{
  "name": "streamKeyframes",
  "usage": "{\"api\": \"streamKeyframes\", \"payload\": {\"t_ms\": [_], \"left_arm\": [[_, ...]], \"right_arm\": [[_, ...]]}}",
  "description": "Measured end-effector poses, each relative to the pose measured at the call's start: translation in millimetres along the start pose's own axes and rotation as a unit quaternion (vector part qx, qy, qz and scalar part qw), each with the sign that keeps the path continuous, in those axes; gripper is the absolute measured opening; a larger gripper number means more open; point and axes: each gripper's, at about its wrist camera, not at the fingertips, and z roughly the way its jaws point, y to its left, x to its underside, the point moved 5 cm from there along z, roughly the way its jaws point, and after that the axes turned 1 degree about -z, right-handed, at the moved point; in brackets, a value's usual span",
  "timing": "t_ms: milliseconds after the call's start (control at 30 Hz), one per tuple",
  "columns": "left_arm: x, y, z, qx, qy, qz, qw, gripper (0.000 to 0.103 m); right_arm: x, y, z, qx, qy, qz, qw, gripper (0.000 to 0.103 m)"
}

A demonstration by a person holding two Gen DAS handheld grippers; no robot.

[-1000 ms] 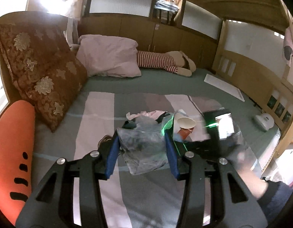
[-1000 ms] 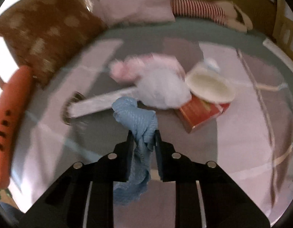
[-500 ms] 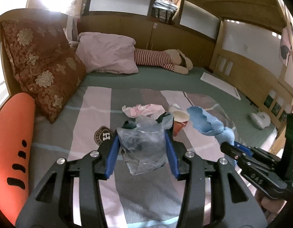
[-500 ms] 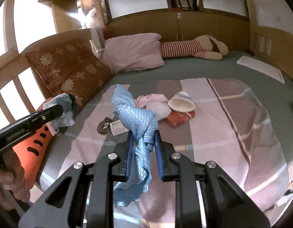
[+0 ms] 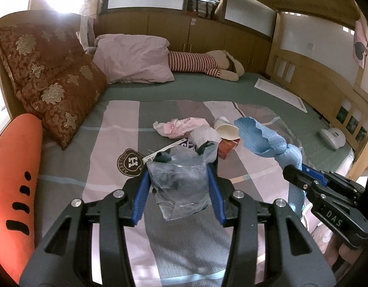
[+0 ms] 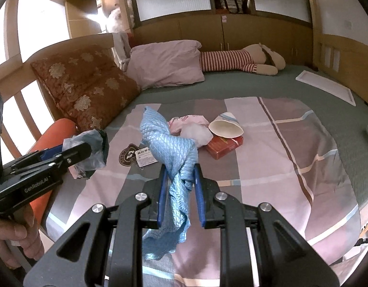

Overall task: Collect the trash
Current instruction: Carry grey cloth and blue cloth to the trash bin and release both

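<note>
Right hand-held gripper, clamped on blue cloth, now lifted off bed; left hand-held gripper clamped on plastic bag. Cup, box ahead remain uncollected.

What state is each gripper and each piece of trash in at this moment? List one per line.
Left gripper: shut on the plastic bag.
Right gripper: shut on the blue cloth.
Paper cup: lying on its side on the bed, resting on the red box.
Red box: flat on the bed.
Pink wrapper: crumpled, on the bed.
</note>
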Motion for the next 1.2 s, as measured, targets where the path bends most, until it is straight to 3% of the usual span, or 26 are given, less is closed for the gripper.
{"api": "streamKeyframes", "payload": {"t_ms": [500, 667, 767, 900, 1033, 1133, 1167, 1200], "left_arm": [[1, 2, 5, 0.003, 0.006, 0.002, 1.0, 0.047], [1, -2, 5, 0.018, 0.002, 0.003, 0.9998, 0.047], [1, -8, 3, 0.03, 0.001, 0.008, 0.9995, 0.046], [5, -21, 4, 0.04, 0.004, 0.024, 0.9989, 0.046], [11, -43, 6, 0.053, 0.01, 0.047, 0.9974, 0.046], [21, -76, 7, 0.076, 0.017, 0.079, 0.9938, 0.046], [23, -87, 7, 0.085, 0.022, 0.086, 0.9924, 0.046], [25, -102, 5, 0.097, 0.026, 0.094, 0.9905, 0.046]], "right_arm": [[-1, -2, -2, -0.001, -0.005, 0.001, 1.0, 0.022], [-9, -30, -43, 0.01, -0.044, 0.032, 0.998, 0.022], [4, -70, -97, 0.049, -0.071, 0.046, 0.995, 0.022], [39, -131, -161, 0.117, -0.076, 0.077, 0.987, 0.022], [94, -192, -203, 0.197, -0.039, 0.107, 0.974, 0.023], [142, -229, -213, 0.232, 0.002, 0.139, 0.963, 0.024], [153, -235, -215, 0.239, 0.012, 0.146, 0.96, 0.032], [165, -245, -216, 0.253, 0.026, 0.155, 0.954, 0.05]]}}
